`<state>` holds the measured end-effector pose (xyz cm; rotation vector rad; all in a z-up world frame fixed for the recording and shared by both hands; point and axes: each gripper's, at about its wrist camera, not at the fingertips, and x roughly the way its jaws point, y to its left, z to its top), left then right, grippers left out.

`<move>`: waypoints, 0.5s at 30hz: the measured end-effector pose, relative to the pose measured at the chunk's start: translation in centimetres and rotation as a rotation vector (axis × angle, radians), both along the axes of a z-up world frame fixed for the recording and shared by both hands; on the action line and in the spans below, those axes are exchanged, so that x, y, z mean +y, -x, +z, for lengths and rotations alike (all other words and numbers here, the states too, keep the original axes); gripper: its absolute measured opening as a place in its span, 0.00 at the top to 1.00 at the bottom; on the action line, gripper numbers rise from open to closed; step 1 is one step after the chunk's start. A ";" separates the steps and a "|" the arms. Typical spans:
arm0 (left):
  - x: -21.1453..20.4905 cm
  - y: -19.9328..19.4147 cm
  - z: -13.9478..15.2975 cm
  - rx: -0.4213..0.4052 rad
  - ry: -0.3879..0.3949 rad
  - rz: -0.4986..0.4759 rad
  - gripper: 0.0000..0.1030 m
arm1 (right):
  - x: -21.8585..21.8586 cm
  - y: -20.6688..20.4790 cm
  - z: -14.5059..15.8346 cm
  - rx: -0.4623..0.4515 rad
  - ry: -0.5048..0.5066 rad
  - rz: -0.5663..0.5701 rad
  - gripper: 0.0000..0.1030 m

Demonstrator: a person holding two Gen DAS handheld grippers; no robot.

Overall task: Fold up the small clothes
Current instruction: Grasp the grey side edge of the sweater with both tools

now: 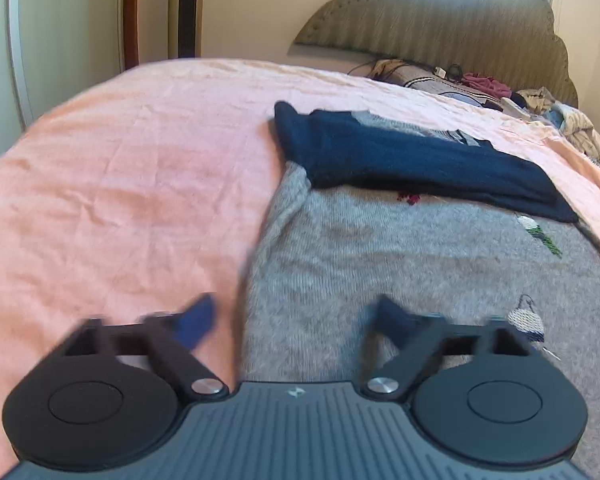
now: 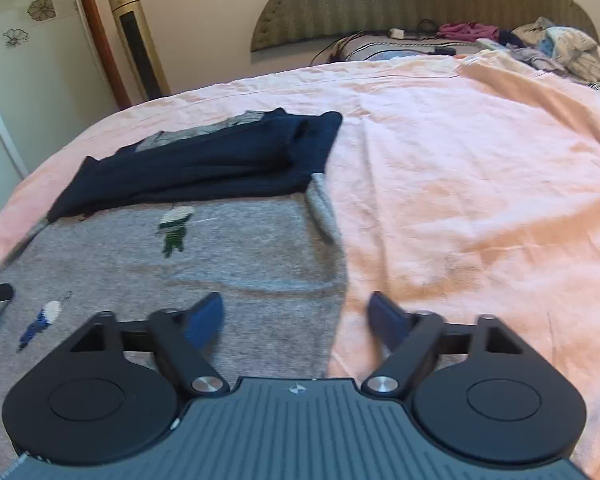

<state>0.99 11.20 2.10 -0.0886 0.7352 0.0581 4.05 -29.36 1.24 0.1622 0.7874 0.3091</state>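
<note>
Both my left gripper (image 1: 296,316) and right gripper (image 2: 296,314) were released; the sweater (image 2: 220,256) lay lower left, so one jaw could catch the sheet (image 2: 460,200)

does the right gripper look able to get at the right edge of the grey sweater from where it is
Probably yes. The right gripper is open and straddles the grey sweater edge where it meets the pink bedspread. Nothing lies between its fingers and the hem; the folded navy sleeves sit further up.
</note>
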 end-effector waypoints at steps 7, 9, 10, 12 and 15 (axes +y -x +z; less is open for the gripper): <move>2.1 0.2 1.8 0.000 0.081 0.026 0.93 | -3.0 0.1 1.8 -0.019 -0.070 -0.055 0.92; 2.7 0.9 1.9 0.000 0.105 0.002 0.92 | -4.9 0.0 1.5 0.004 -0.117 -0.094 0.92; 2.9 1.1 1.6 0.017 0.119 -0.003 0.92 | -5.2 -0.2 0.8 0.046 -0.130 -0.085 0.92; 3.6 1.4 1.0 0.069 0.197 -0.003 0.91 | -5.2 0.1 0.0 0.092 -0.158 -0.077 0.90; 4.7 2.4 0.2 0.067 0.348 -0.008 0.74 | -6.3 0.5 -0.4 0.148 -0.326 -0.077 0.64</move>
